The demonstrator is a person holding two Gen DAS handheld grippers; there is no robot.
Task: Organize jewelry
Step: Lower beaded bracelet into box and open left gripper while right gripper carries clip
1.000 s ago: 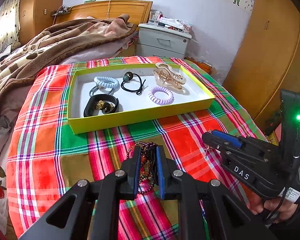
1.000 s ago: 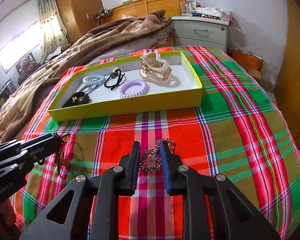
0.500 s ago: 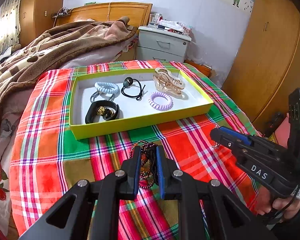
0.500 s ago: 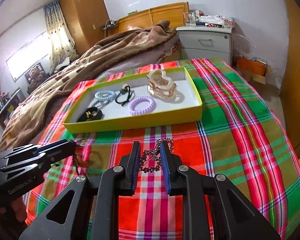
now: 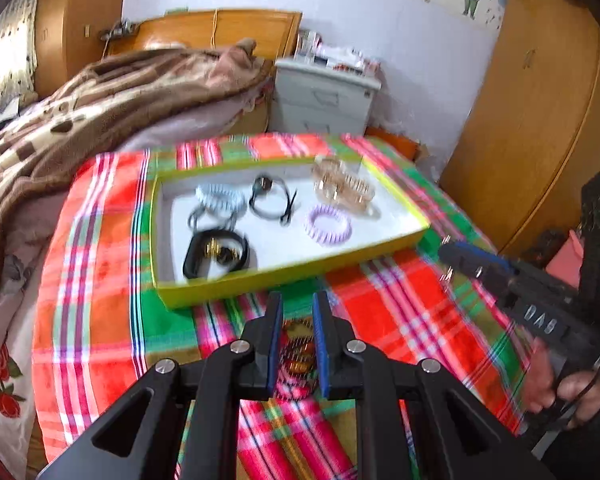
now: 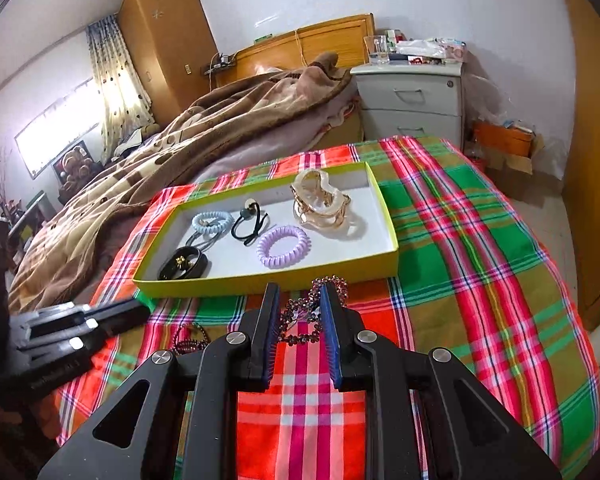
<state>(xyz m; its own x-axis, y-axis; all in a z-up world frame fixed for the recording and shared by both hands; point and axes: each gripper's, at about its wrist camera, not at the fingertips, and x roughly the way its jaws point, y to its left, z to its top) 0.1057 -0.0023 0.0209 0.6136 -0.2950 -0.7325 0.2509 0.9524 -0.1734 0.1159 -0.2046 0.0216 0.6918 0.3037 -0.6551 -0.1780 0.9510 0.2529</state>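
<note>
left gripper (image 5: pixel 296 334): clamps beaded necklace (image 5: pixel 296 354) | yellow tray (image 5: pixel 260 280): ahead on plaid cloth (image 5: pixel 100 280)

Both my grippers are angled down and forward. Left gripper (image 5: pixel 296 334) has its jaws pinched narrow on a bead strand. Right gripper (image 6: pixel 300 314) sits off to its right, jaws a bit wider, clamped on another beaded chain.

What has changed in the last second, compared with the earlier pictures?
Both grippers have lifted their beaded bracelets toward the yellow tray: the right gripper holds the purple bracelet, the left gripper the dark beads. Grips and tray contents are unchanged.
</note>
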